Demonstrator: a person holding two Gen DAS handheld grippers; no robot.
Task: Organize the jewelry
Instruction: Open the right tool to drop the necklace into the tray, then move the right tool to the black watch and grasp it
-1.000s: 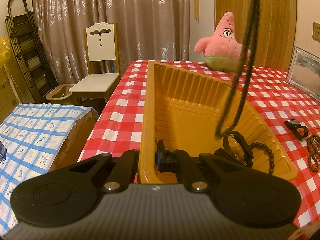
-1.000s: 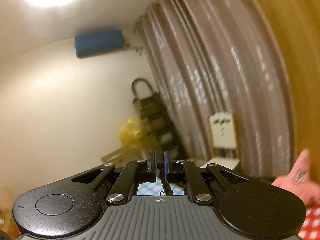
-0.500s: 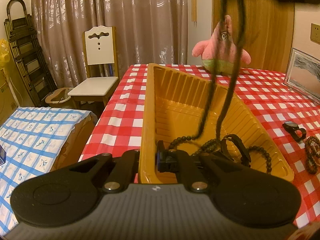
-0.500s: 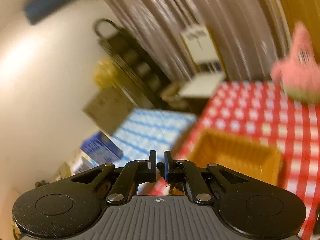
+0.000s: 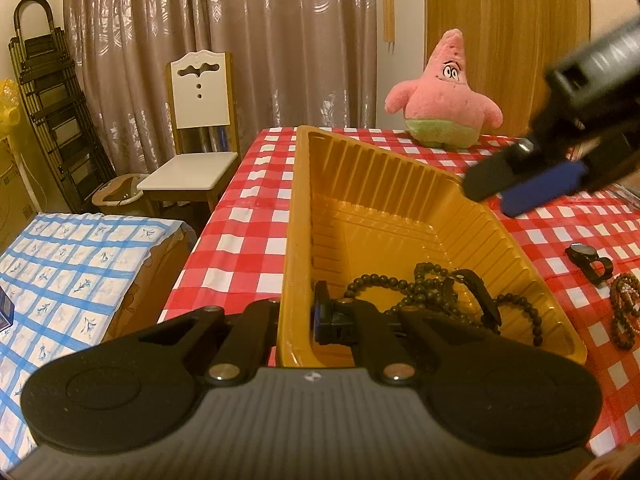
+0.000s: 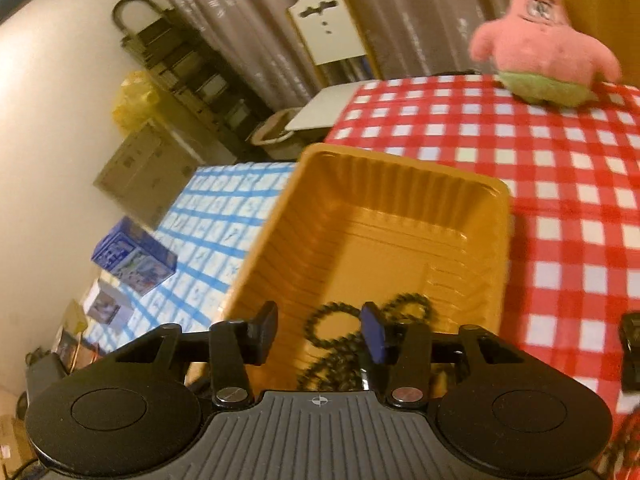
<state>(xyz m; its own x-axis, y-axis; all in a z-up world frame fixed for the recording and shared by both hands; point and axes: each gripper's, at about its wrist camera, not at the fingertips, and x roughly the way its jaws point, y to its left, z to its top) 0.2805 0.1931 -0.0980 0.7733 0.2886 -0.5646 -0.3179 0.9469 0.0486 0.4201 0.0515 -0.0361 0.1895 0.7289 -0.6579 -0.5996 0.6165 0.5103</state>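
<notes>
On the far left, a blue-checked cloth (image 5: 80,256) over a low surface, with a white-backed chair (image 5: 198,152) behind it. Next, at the edge of the red-checked table (image 5: 248,240), the left gripper (image 5: 298,320) clamped tight on the near wall of the yellow tray (image 5: 380,208), one finger outside, one inside. In the tray's near right corner, a heap of dark bead necklaces (image 5: 432,292) with a black strap lying over it. Above the tray's right rim, the right gripper (image 6: 318,330), jaws just opened and standing apart, nothing pinched; beads (image 6: 332,344) loose on the tray floor below the gap. Behind, a pink plush star (image 5: 444,96). Farther right on the cloth, outside the tray, a black watch (image 5: 588,260) and a brown bead bracelet (image 5: 624,308).
</notes>
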